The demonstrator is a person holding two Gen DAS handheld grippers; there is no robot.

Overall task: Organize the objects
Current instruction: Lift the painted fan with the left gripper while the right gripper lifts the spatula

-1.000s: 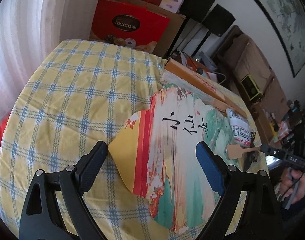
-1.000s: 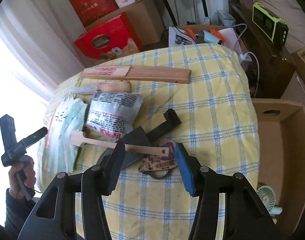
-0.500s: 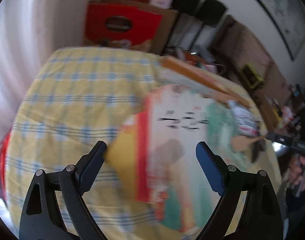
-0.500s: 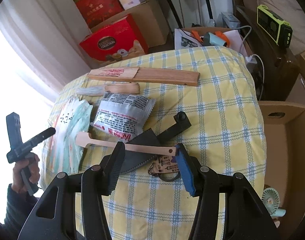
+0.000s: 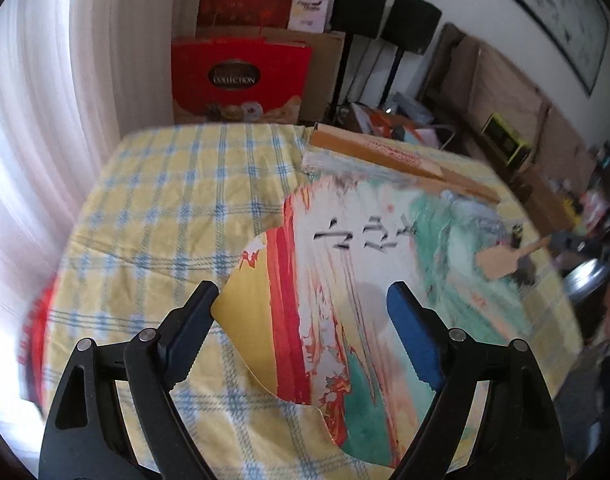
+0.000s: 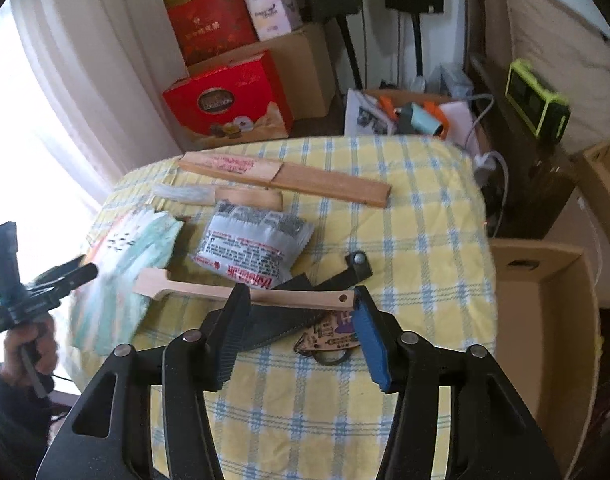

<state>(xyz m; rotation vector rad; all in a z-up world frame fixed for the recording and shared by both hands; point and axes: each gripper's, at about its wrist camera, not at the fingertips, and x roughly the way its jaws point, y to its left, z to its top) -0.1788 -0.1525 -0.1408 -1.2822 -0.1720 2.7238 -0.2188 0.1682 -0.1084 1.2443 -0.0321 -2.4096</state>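
The painted fan point(image 5: 345, 280) lies flat near the table's left edge, a broad paper leaf streaked red, white and teal with black brush characters and a plain yellow margin. The left gripper point(image 5: 301, 308) hangs over it, jaws spread wide, holding nothing. Beside the fan sits a crinkled white printed packet point(image 6: 253, 244), then a slim pale wooden spatula point(image 6: 241, 292) resting across a dark serrated sheath point(image 6: 281, 320). The right gripper point(image 6: 301, 320) is also spread, its fingers flanking the spatula's handle end. A long wooden box point(image 6: 285, 180) lies along the far edge of the yellow checked tablecloth point(image 6: 425, 220).
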